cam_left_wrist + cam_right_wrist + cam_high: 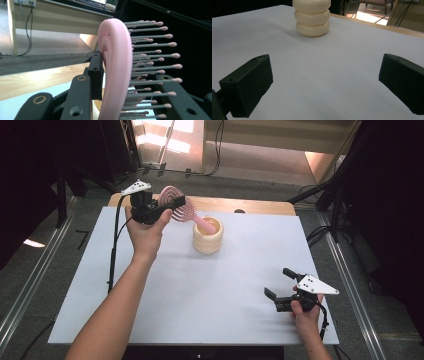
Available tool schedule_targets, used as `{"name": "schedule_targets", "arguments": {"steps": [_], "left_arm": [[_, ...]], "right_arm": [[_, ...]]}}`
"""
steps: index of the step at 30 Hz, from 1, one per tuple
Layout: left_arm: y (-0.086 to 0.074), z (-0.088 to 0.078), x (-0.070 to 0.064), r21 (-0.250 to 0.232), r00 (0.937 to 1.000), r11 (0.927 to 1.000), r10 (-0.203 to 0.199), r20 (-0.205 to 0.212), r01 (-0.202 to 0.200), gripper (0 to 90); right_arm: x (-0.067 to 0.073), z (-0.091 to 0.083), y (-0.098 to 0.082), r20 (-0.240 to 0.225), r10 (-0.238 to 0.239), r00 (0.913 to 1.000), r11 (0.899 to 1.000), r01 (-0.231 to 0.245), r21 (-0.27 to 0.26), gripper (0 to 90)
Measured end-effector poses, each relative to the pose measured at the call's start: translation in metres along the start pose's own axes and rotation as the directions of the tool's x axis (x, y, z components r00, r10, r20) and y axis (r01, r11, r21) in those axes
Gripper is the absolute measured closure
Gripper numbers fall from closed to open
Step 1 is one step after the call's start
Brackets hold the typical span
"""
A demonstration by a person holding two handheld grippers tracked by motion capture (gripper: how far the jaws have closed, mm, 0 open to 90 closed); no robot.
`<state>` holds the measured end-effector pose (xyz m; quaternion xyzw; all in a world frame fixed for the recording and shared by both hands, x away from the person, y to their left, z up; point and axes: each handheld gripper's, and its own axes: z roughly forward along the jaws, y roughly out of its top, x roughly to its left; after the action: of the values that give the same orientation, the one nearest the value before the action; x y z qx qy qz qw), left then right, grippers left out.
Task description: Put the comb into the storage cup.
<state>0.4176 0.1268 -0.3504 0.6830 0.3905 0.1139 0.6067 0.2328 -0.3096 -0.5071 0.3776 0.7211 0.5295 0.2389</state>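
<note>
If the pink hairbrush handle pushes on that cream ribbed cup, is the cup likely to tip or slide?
The cream ribbed cup looks squat and wide-based, so it probably resists tipping. It stands on a smooth white table, so a sideways nudge may slide it. The pink round hairbrush, held by the left gripper, leans its handle on the rim, and that high contact could rock it slightly.

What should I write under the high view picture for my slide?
Left gripper holds a pink hairbrush by its head, handle tip in a cream ribbed cup; right gripper waits open.
</note>
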Motion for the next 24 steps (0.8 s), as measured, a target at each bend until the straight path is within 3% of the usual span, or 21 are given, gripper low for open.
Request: {"name": "schedule_targets", "arguments": {"steps": [24], "left_arm": [[-0.014,0.023,-0.005,0.057,0.9981,0.9973,0.048,-0.038,-0.046,64.8]], "right_arm": [[-0.001,-0.001,0.000,-0.002,-0.002,1.0000,1.000,0.002,-0.002,0.0]]}}
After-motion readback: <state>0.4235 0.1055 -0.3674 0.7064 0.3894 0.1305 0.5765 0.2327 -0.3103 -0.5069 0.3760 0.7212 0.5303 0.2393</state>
